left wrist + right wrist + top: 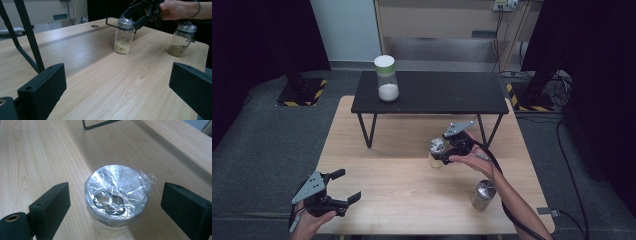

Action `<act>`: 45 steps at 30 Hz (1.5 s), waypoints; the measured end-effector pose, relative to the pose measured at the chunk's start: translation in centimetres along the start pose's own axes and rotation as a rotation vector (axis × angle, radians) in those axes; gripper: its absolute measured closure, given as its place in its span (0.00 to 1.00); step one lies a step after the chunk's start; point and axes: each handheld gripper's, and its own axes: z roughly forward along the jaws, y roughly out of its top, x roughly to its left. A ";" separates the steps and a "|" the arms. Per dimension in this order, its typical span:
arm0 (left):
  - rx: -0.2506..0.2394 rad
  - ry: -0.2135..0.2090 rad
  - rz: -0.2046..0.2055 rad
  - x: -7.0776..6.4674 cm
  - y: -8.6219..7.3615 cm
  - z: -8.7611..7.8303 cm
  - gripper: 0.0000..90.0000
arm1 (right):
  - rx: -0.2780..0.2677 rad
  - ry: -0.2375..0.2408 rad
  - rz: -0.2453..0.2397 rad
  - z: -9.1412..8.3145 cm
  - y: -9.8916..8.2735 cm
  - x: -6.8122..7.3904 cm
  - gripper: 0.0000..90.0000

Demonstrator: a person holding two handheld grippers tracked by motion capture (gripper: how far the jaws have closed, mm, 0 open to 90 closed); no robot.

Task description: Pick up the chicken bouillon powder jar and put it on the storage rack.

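Near the bench's middle, the spread right gripper [113, 207] straddles the foil-capped jar [117, 195], not yet pinched; left gripper [343, 186] waits spread.

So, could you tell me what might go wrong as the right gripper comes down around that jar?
1. The right gripper has open jaws straddling the jar, with gaps on both sides; an off-centre close could tip it.
2. The lid's plastic wrap is crinkled and loose, so the pads might slip on it.
3. The second jar stands right beside the forearm, so a sideways sweep could knock it over.
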 end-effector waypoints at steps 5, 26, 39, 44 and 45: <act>0.000 0.000 -0.001 0.0 0.0 0.0 0.00 | 0.017 0.006 -0.013 0.5 0.3 -0.3 0.15; 0.001 -0.005 0.000 0.1 0.0 0.0 0.00 | 0.031 0.030 -0.028 0.8 0.7 -0.8 0.39; 0.003 -0.007 -0.002 0.1 0.0 0.1 0.00 | 0.047 0.036 -0.024 0.3 1.6 -0.6 0.39; 0.001 -0.008 -0.002 0.1 0.0 0.0 0.00 | 0.054 0.045 -0.026 -0.4 2.4 -0.7 0.39; 0.001 -0.007 -0.002 0.1 0.0 0.1 0.00 | 0.053 0.049 -0.028 -0.5 2.5 -0.7 0.39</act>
